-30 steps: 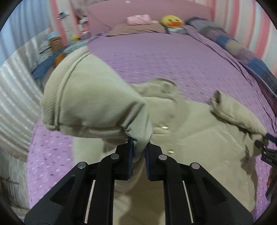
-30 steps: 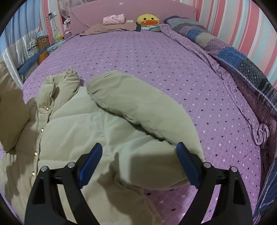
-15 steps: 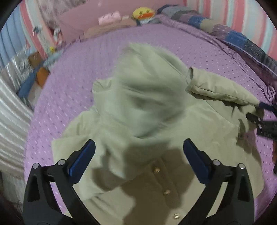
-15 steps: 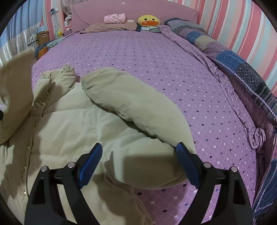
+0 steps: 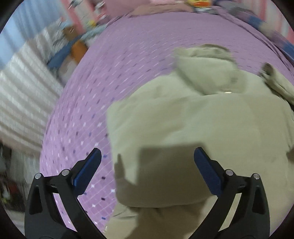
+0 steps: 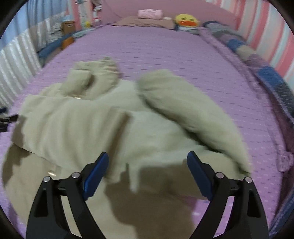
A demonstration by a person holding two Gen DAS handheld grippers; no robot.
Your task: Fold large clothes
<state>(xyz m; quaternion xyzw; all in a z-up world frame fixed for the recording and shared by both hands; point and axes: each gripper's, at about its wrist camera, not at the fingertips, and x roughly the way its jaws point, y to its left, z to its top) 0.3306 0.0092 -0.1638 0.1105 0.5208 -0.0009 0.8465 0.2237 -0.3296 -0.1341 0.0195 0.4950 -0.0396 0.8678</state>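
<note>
Between the blue pads of the left claw (image 5: pixel 147 169), spread wide and gripping nothing, lies a folded-over sleeve (image 5: pixel 193 132) of the beige jacket (image 5: pixel 229 119), not touched by either pad. The right claw (image 6: pixel 148 174) also stands wide open and empty above the jacket's body, with the other sleeve (image 6: pixel 193 114) lying diagonally across the garment just beyond its right pad. Both views are blurred. The jacket lies flat on the purple dotted bed (image 6: pixel 165 51), collar (image 6: pixel 95 73) toward the headboard. A yellow duck toy (image 6: pixel 186 19) and pink bundle (image 6: pixel 150 13) sit at the bed's far end.
</note>
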